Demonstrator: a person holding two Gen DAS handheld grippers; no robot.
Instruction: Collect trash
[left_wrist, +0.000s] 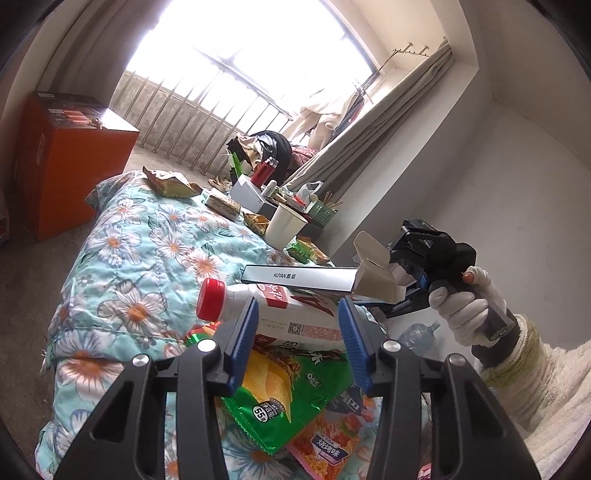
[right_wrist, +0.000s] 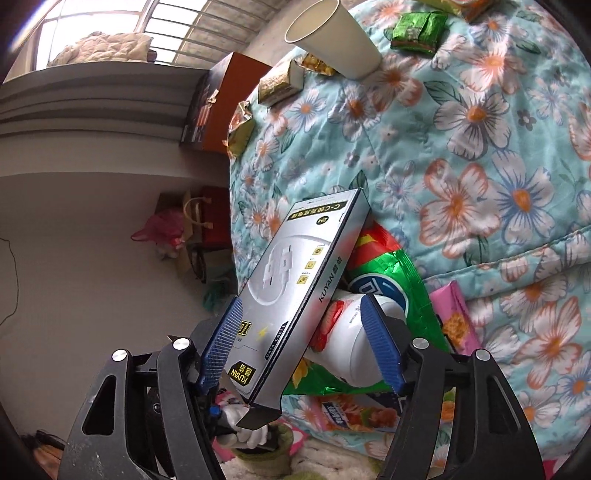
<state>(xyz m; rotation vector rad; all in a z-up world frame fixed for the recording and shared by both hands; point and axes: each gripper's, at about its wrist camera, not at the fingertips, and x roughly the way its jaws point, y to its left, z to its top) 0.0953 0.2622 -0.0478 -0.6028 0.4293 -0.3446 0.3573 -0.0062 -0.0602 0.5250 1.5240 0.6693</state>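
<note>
Right up close, the left tongs were spread wide and held nothing that I could see. Just past the tips lay a white plastic bottle with a red cap, on its side on a shiny green chip bag, with an orange and pink snack bag under that. All of it sat piled on the blue flowery quilt. The right tongs were wide open too. A long grey cardboard cable box leaned against one blue pad, with a gap before the other pad, so I could not tell if it was really gripped. It hung tilted right over the bottle. I think this was the picking-up step, with the box as the piece of trash in hand. Next, the right tongs would need to squeeze the box tight, then carry it to a bin, but I saw no bin or trash bag anywhere. The box's end flaps stood open, and I could not see inside. Farther off stood a white paper cup that looked empty. Past that was a small green basket with thin sticks poking out, and a big orange box on the floor, shut.
</note>
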